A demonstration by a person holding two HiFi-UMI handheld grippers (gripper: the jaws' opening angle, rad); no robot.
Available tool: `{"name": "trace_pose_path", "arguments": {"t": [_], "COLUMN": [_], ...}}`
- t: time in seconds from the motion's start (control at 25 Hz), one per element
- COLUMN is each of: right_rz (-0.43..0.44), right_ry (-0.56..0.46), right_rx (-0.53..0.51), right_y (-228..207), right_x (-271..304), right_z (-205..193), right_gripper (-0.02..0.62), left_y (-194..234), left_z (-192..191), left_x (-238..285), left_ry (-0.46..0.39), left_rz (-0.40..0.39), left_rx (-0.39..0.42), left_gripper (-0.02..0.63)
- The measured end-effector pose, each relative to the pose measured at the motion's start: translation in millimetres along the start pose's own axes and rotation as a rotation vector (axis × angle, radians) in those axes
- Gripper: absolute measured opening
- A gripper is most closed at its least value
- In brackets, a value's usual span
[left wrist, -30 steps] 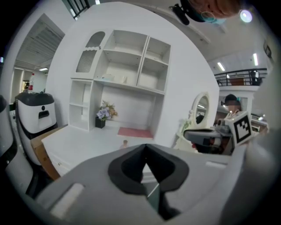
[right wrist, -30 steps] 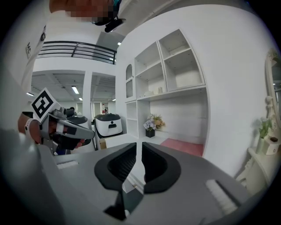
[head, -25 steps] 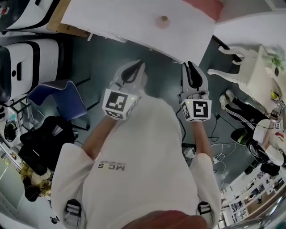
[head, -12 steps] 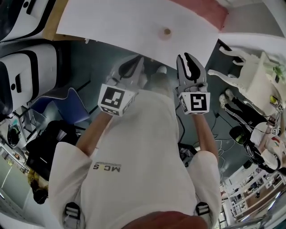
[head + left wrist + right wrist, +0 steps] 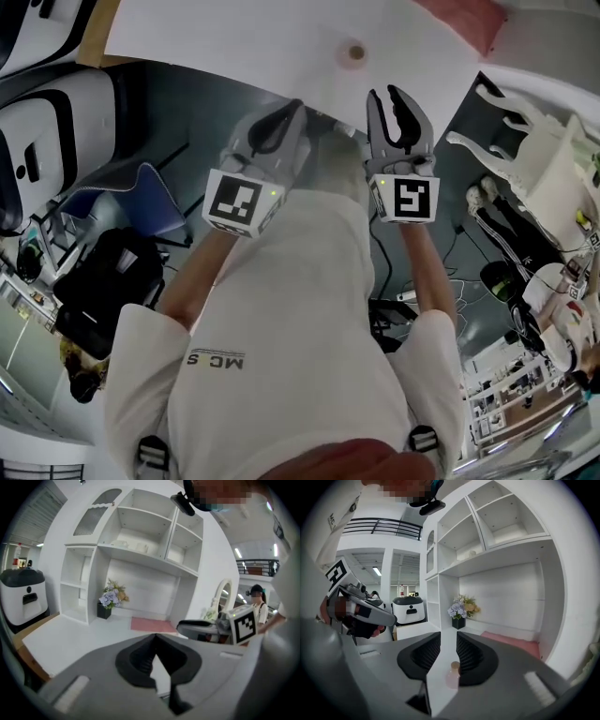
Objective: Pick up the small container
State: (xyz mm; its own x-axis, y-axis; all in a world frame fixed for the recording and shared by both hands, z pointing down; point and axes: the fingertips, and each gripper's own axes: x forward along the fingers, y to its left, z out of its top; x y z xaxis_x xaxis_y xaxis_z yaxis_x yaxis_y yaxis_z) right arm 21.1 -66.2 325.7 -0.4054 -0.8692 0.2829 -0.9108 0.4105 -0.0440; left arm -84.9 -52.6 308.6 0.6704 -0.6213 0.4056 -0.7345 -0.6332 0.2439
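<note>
Right tool [image 5: 394, 97] opening empty before small container [image 5: 354, 53]; flowers [image 5: 461, 607] only in tool views.

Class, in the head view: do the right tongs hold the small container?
No, the small container stands on the table beyond the right tongs, whose empty jaws are opening.

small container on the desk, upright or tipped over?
Upright. The small container stands on the white desk with its tan cap on top, as the right gripper view shows.
</note>
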Motion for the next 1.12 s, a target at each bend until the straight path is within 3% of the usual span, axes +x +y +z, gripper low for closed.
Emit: {"name": "trace_pose_path", "arguments": {"t": [0.56,0.72,1.12], "right_rz": [-0.027,-0.028,-0.028], "right_ry": [0.063,0.077,0.09], "right_rx": [-0.014,0.004,0.003], "right_y": [-19,-27,-38], "right_x": [53,67,102], "right_z": [-82,-101,-139], "right_gripper": [0.19,0.19,0.202], "left_y": [21,27,43], "left_z": [-54,-66,-96], "left_x": [48,63,87], "left_ry": [0.049,0.047,0.06], "left_rz": [-0.011,0.003,0.027], "left_rx": [0.002,-0.037,-0.047], "left_gripper": [0.0,0.0,0.0]}}
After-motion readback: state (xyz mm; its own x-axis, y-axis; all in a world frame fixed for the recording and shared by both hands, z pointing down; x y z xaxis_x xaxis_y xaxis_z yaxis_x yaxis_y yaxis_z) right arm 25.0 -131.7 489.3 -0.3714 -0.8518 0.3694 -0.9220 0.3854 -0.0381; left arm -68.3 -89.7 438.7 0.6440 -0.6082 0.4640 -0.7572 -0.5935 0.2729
